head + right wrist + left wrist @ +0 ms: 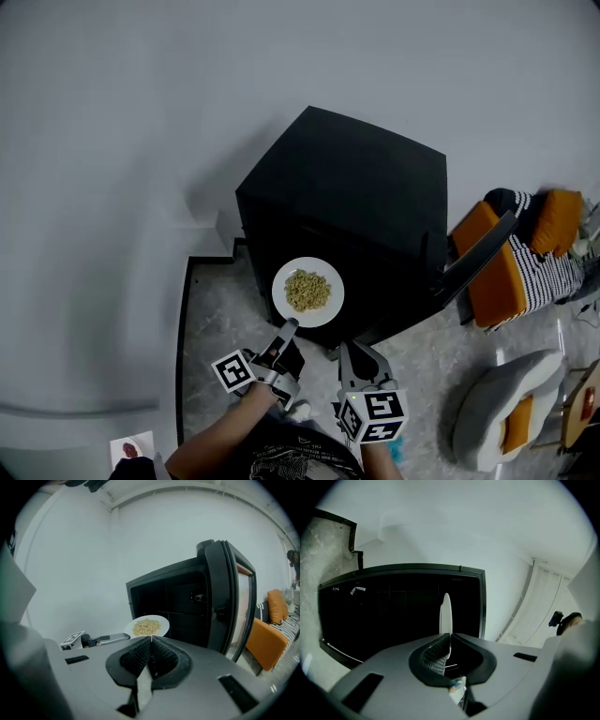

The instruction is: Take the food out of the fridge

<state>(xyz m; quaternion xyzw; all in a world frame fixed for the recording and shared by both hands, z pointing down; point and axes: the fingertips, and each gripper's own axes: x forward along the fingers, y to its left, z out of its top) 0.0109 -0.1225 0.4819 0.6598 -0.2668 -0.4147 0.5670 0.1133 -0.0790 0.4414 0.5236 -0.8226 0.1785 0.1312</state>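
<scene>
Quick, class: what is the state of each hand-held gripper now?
Left hand-held gripper: closed on the white plate.
Right hand-held gripper: closed, holding nothing.

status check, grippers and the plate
Left gripper shut on plate rim, plate in front of open fridge. Right gripper shut, empty. Nothing in the way.

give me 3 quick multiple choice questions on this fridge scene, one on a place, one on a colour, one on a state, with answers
1. Where is the plate relative to the fridge?
A. on top of it
B. held in front of it
C. inside, on a shelf

2. What colour is the plate?
A. blue
B. black
C. white

3. How is the left gripper?
A. shut on the plate's rim
B. wide open
C. shut, empty

Answers:
1 B, the head view shows it in the air before the fridge's open front.
2 C, the rim round the food is white.
3 A, the left gripper view shows the plate edge-on between the closed jaws.
</scene>
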